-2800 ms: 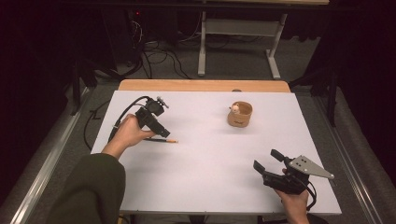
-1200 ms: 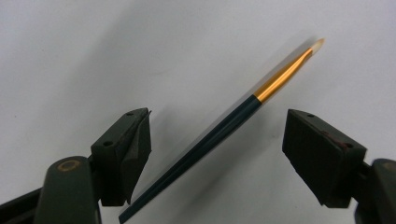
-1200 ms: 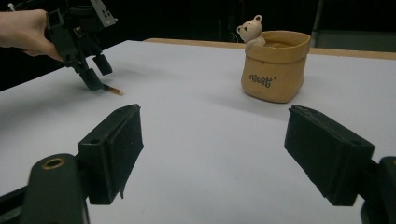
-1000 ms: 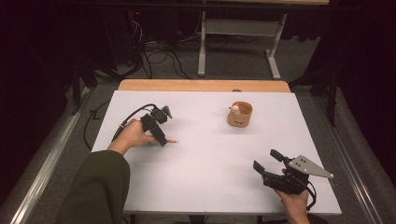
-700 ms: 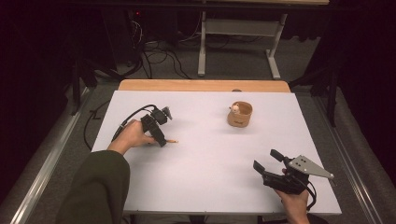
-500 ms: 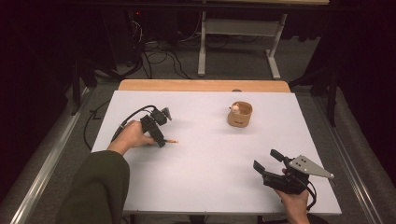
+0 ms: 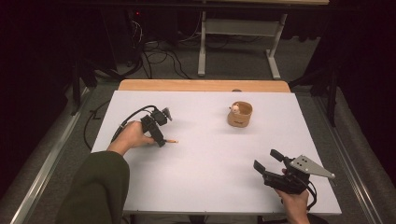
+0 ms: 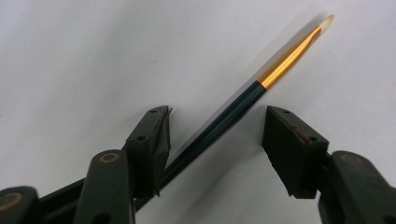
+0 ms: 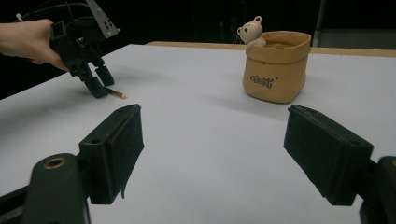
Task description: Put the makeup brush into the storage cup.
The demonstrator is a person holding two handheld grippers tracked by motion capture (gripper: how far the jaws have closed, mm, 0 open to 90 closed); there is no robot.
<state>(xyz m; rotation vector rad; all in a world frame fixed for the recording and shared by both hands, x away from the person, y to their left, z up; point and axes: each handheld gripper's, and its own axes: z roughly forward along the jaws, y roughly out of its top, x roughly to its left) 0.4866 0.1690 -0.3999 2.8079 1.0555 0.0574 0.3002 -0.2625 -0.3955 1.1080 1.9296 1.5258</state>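
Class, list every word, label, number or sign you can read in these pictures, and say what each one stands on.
"Best": dark lettering on the front of the tan pouch-shaped holder with a small bear figure at its rim, in the right gripper view; the first letter is not quite sure.
In the high view the same mark on the holder is too small to read.
No other text shows.

In the left gripper view the paintbrush (image 8: 243,100) blurs toward its pale tip beyond the jaws while its dark handle passes behind the left jaw and out of sight below, and in the high view the left gripper (image 7: 158,136) hides most of it.
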